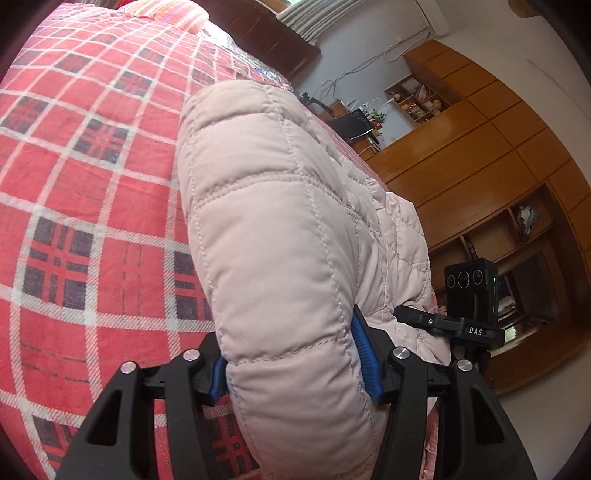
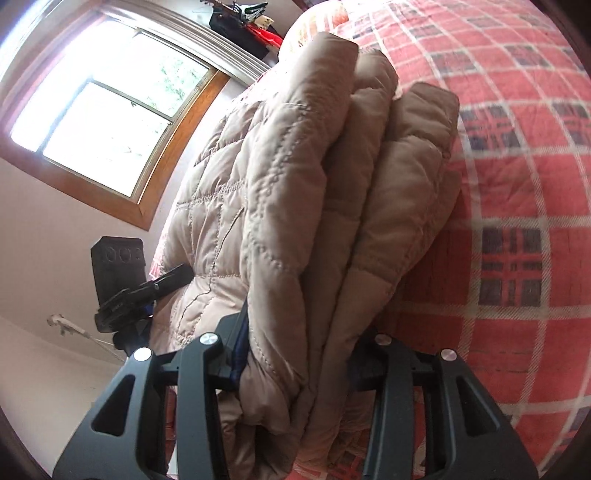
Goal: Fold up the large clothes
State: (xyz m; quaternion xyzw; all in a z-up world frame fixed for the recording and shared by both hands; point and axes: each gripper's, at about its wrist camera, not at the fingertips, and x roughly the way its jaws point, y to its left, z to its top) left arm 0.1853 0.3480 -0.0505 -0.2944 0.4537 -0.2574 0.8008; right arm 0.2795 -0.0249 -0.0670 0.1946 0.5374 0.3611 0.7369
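Your left tool [image 1: 295, 363] is clamped on a rounded, folded edge of the pale quilted jacket [image 1: 280, 206], blue pads [image 1: 364, 356] pressed into the padding on both sides. Your right tool [image 2: 299, 363] grips a thick stack of the same jacket, where three folded layers sit side by side between its fingers. The jacket lies on the bed, over the red plaid bedspread [image 1: 88, 206]. In the left wrist view, open bedspread stretches wide to the left of the jacket and far ahead towards the pillow [image 1: 173, 11]; to the right the bed ends and wooden cabinets [image 1: 480, 155] stand beyond. In the right wrist view, bare bedspread fills the right side, while the left side drops off towards the window [image 2: 110, 103] wall.
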